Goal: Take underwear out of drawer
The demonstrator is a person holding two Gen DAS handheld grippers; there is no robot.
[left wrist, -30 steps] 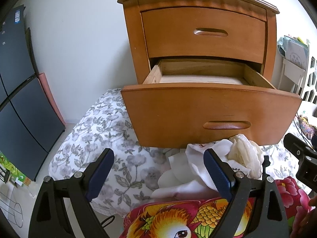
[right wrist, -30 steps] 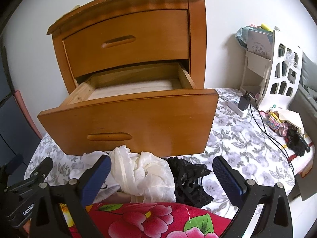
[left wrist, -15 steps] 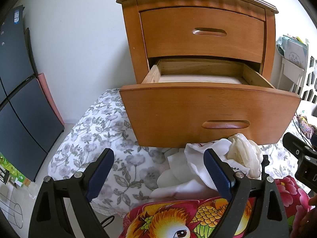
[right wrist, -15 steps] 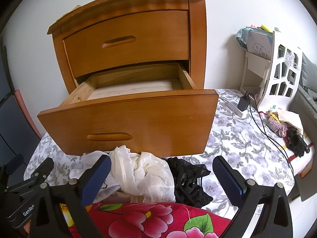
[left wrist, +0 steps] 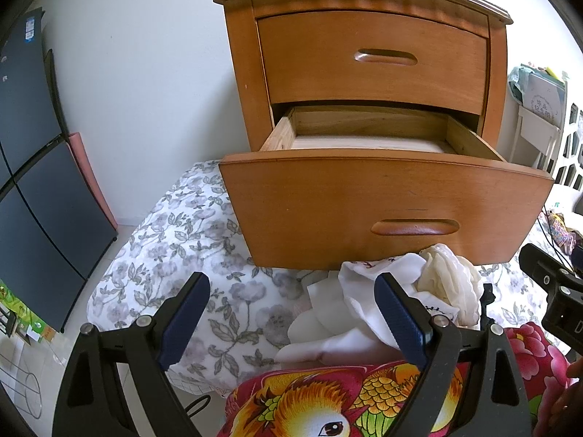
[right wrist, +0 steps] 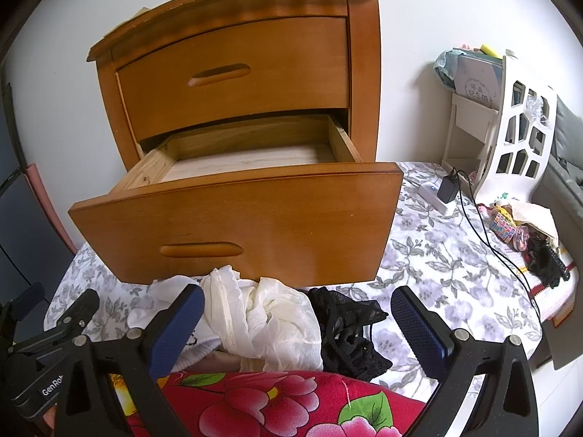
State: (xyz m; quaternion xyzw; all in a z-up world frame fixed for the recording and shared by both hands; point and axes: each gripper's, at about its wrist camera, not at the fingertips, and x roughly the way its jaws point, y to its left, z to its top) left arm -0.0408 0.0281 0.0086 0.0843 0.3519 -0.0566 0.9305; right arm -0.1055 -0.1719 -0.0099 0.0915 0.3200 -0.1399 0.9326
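The underwear [right wrist: 277, 324] lies heaped on the bed [right wrist: 448, 276] under the pulled-out drawer [right wrist: 240, 218] front's lower edge, just ahead of your right hand-held gripper [right wrist: 297, 322] and beside your left hand-held gripper [left wrist: 291, 317], both spread wide, pinching nothing.

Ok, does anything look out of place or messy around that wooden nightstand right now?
Yes. The lower drawer hangs wide open, its visible floor bare, and crumpled white underwear and a black lace piece lie heaped on the floral bedspread below it. The nightstand's top edge looks chipped.
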